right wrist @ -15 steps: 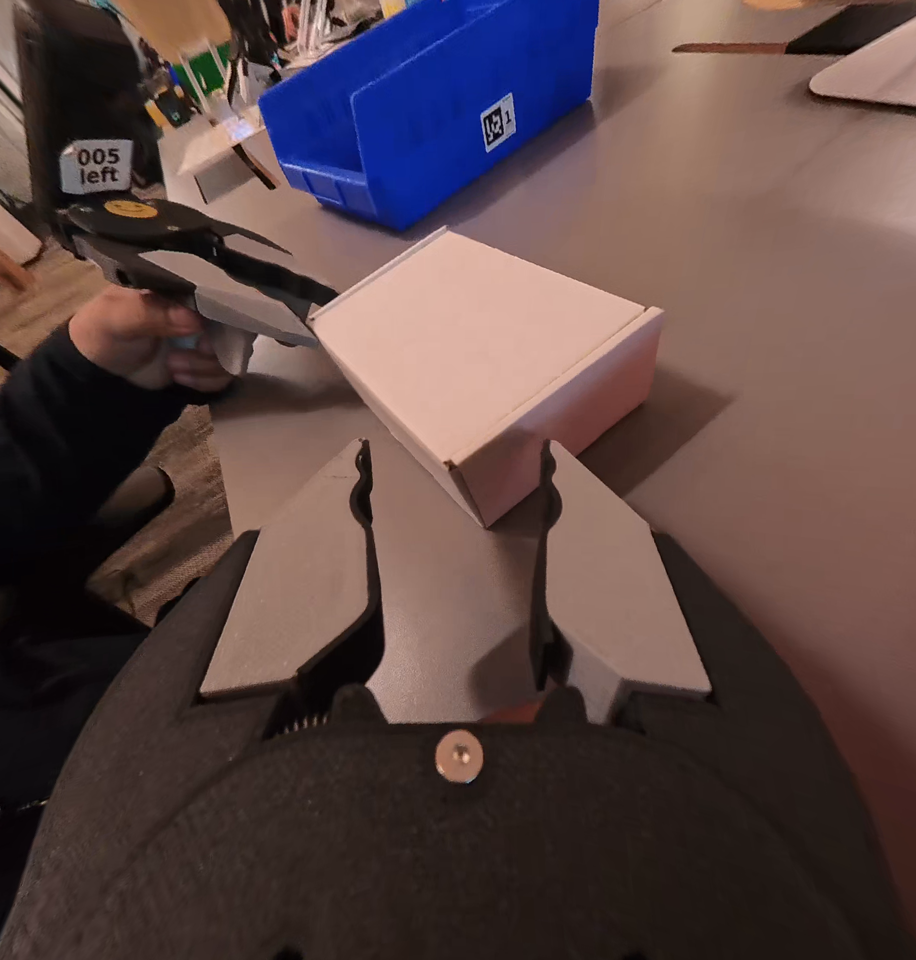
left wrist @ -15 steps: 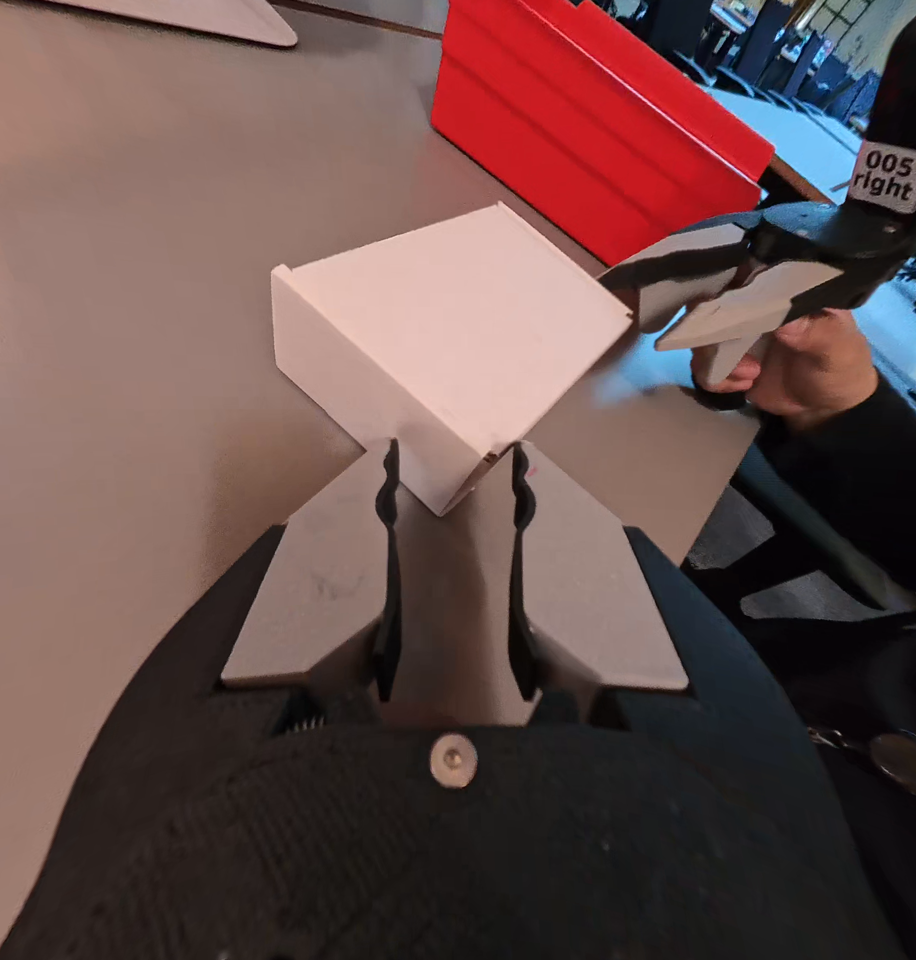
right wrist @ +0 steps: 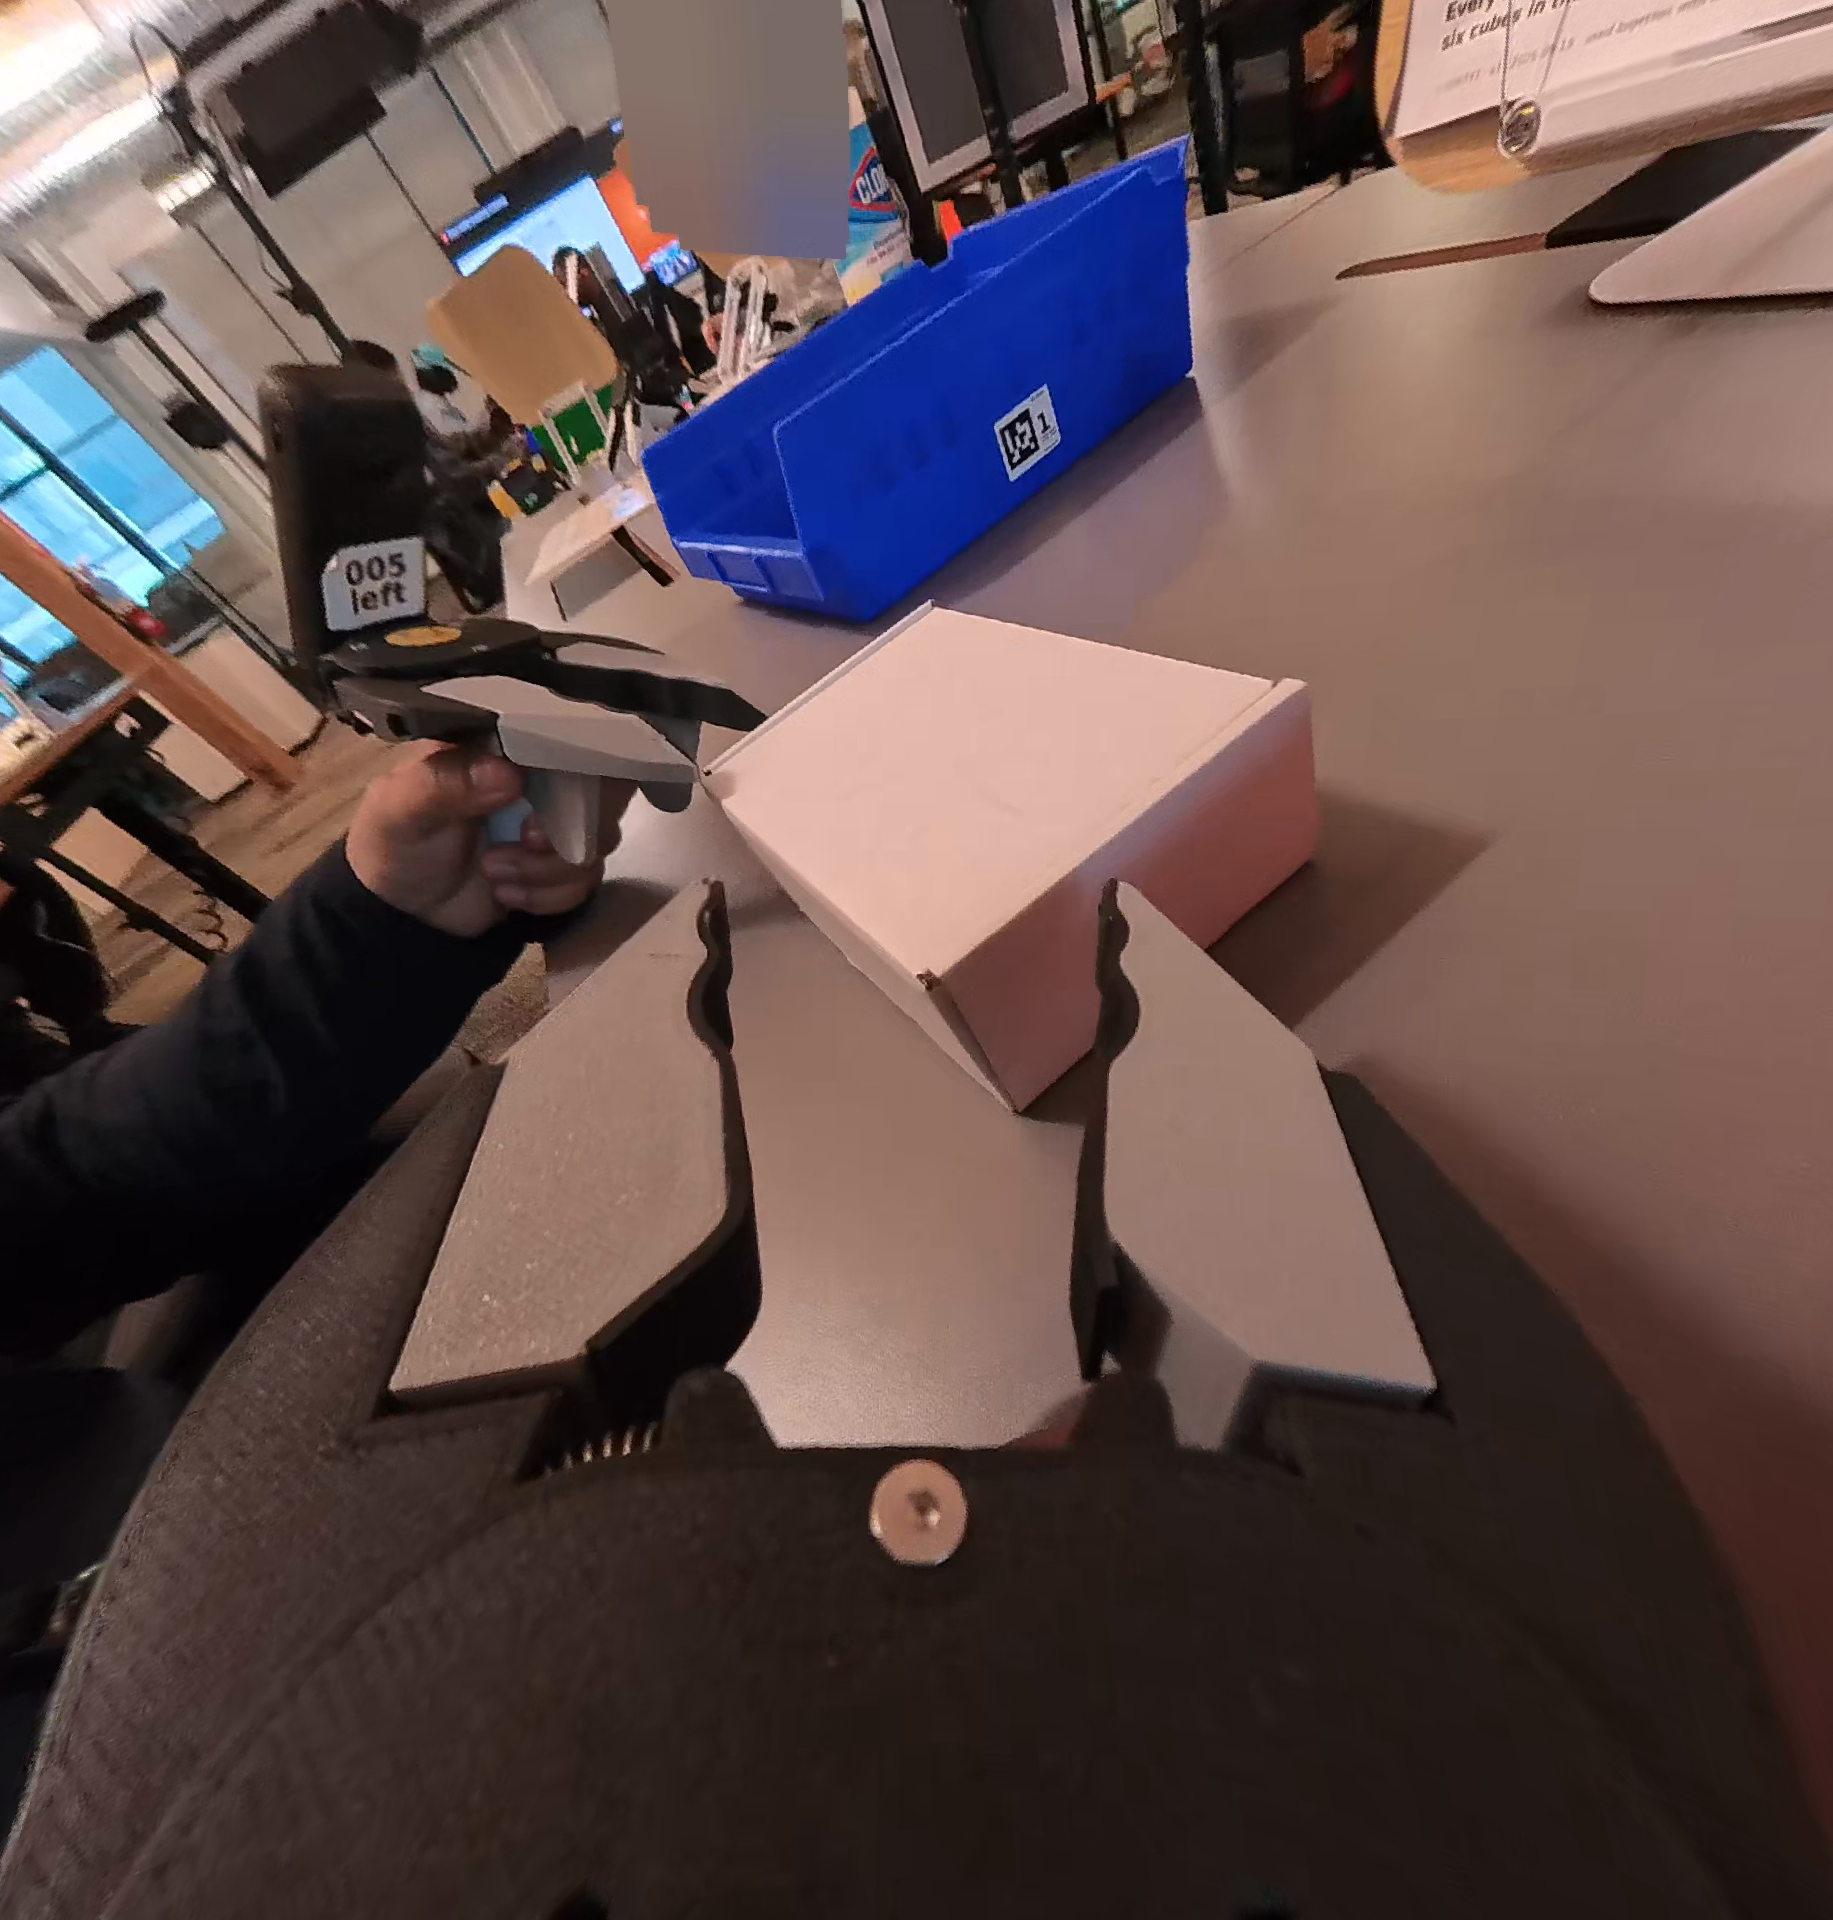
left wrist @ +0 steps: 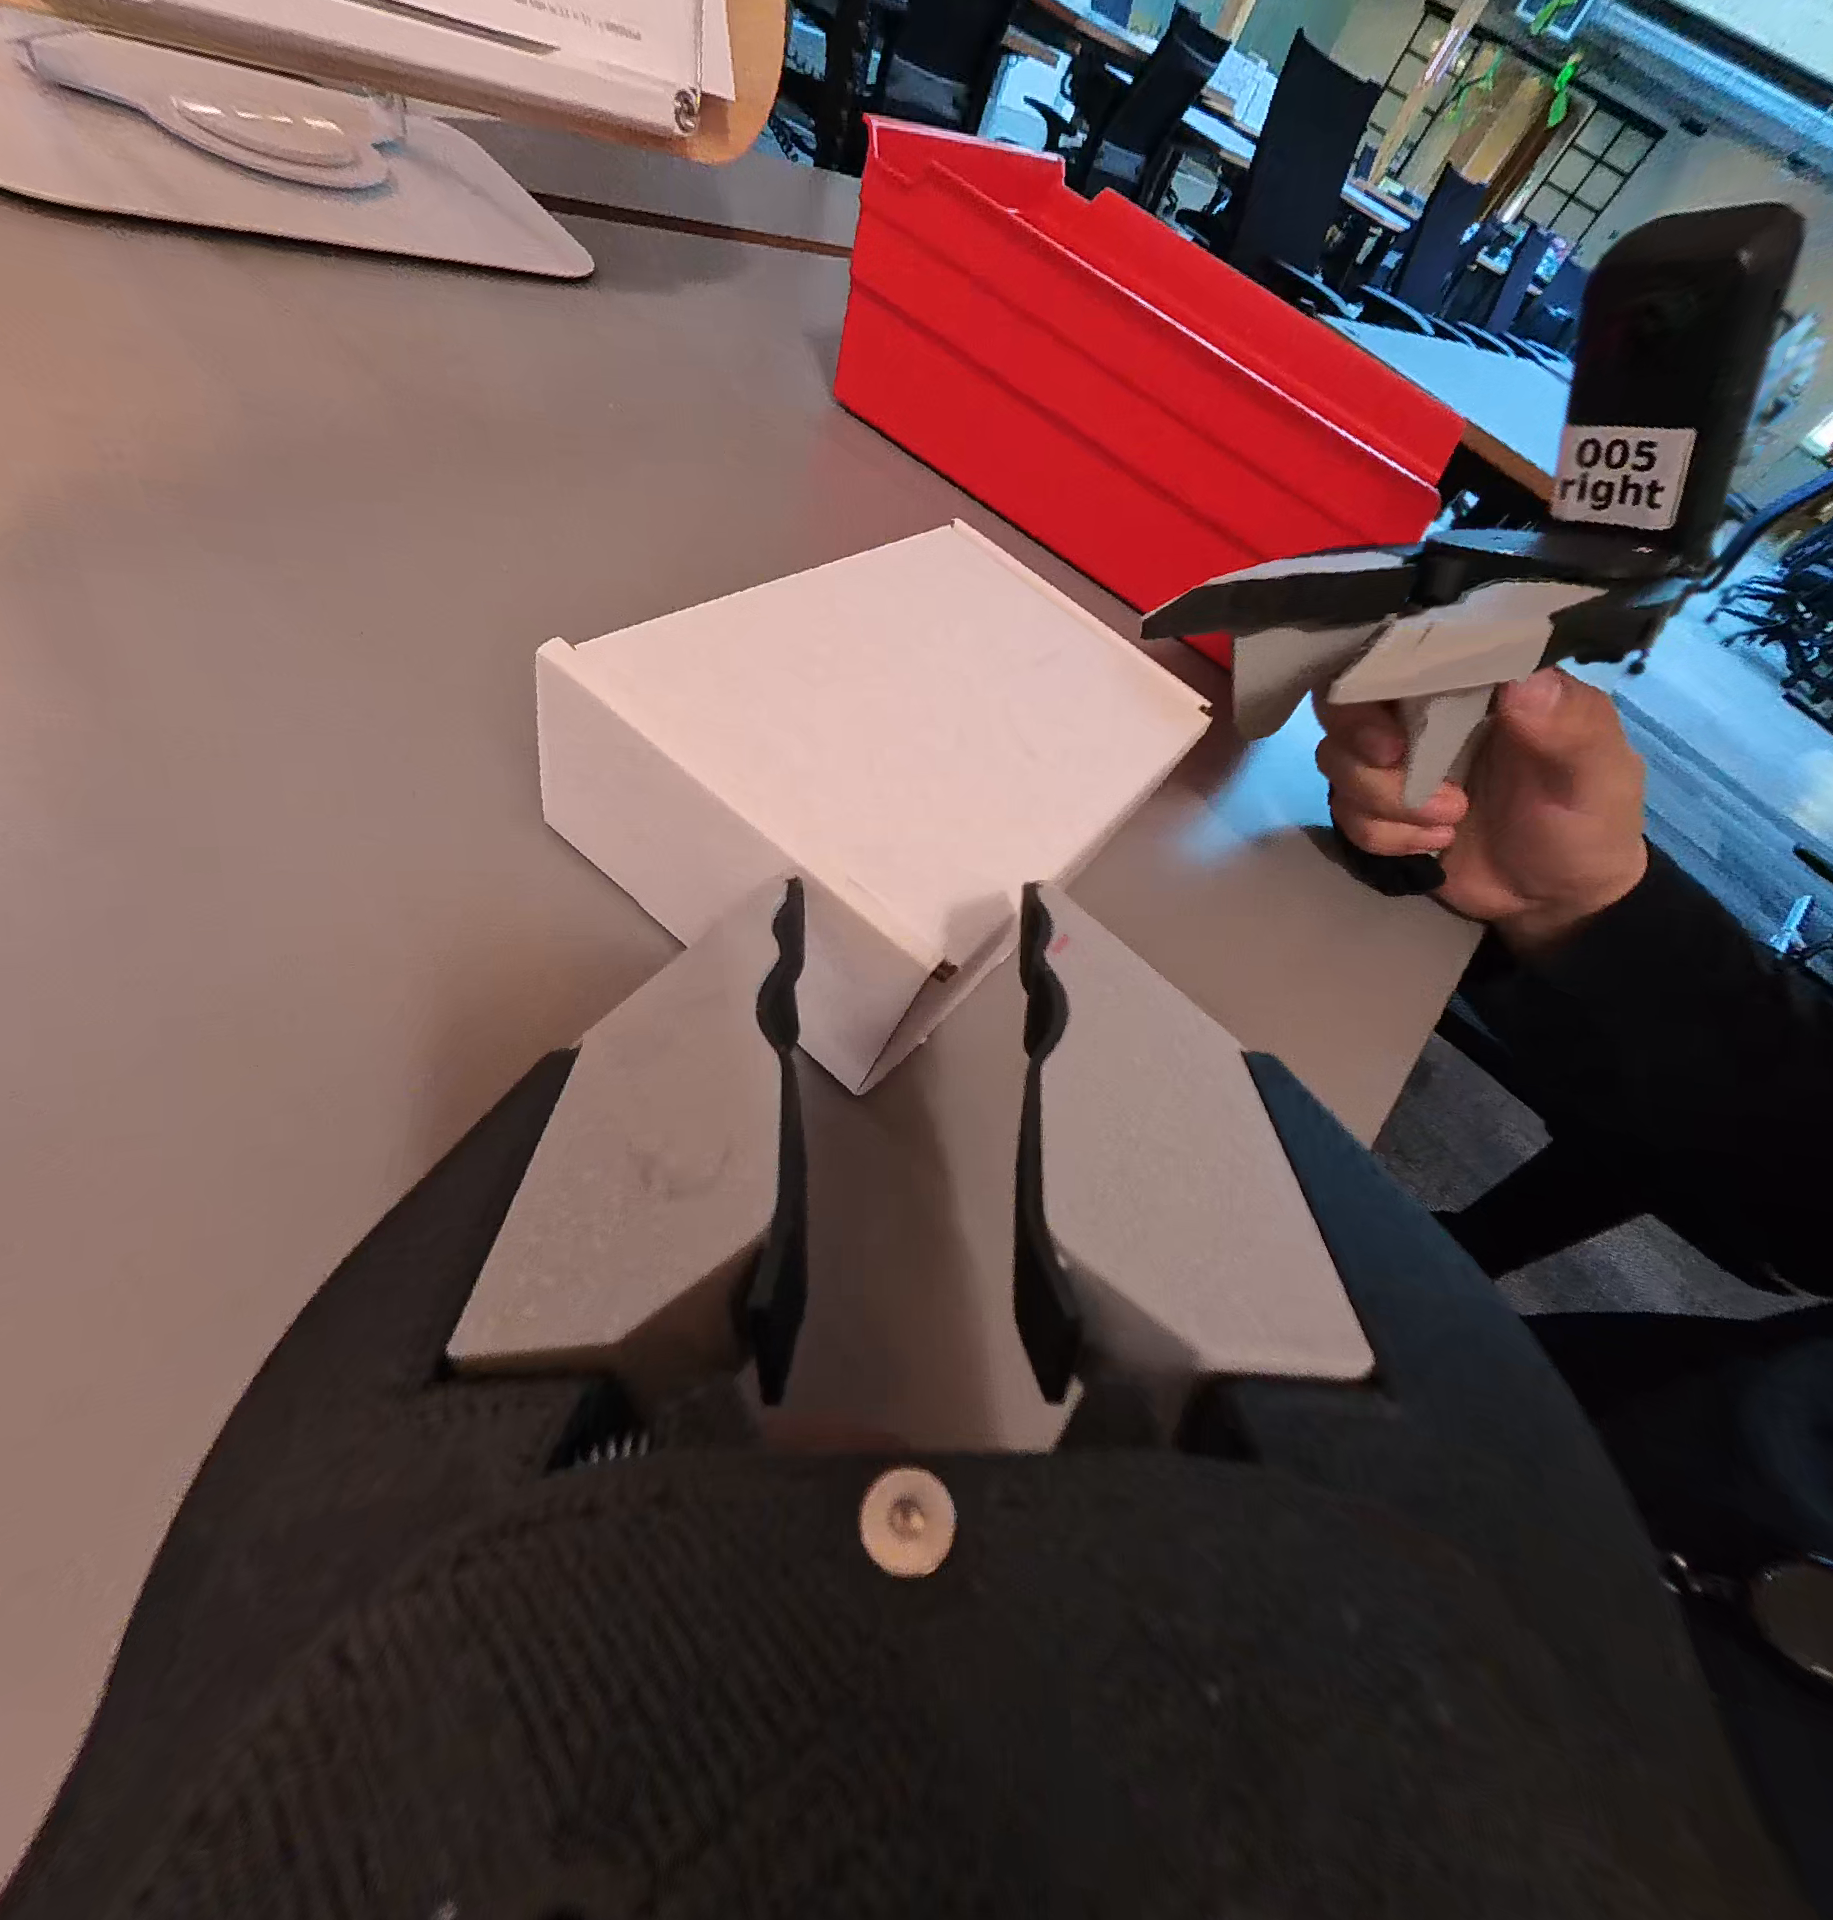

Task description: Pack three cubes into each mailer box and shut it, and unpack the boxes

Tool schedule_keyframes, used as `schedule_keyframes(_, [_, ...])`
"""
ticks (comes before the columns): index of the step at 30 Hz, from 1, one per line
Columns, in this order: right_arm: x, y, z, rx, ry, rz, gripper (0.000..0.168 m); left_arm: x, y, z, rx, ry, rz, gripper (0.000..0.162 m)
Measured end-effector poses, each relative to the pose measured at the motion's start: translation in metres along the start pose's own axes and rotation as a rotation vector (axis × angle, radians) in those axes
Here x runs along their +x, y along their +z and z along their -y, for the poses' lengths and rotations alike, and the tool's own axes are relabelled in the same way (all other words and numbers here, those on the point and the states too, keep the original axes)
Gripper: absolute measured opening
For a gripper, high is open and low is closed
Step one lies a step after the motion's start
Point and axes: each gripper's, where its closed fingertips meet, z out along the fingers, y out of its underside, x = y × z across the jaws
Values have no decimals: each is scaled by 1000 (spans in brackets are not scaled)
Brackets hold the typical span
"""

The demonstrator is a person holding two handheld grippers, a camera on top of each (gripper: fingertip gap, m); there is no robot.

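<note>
Mailer box [left wrist: 891, 717]: matt white cardboard. Worktop [left wrist: 268, 623]: smooth grey, faint sheen. Red bin [left wrist: 1099, 405], blue bin [right wrist: 891, 488]: glossy plastic. Left tool [left wrist: 904, 940] fingers [left wrist: 673, 1132]: grainy matt grey.

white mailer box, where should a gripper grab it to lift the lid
Probably the lid's front edge on the white mailer box, at the lip above the tall front wall, coming from that side. The lid lies shut and flat, and a thin seam shows along that edge.

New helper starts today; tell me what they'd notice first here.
A shut white box sits mid-table, one corner pointing between the open left gripper. The open right gripper faces its opposite corner. A red bin and a blue bin stand behind it.
</note>
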Motion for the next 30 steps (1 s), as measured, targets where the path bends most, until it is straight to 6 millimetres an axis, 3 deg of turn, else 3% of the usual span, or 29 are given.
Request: schedule_keyframes(30, [-3, -2, 2, 16, -28, -15, 66, 3, 5, -5, -42, 53, 20, 39])
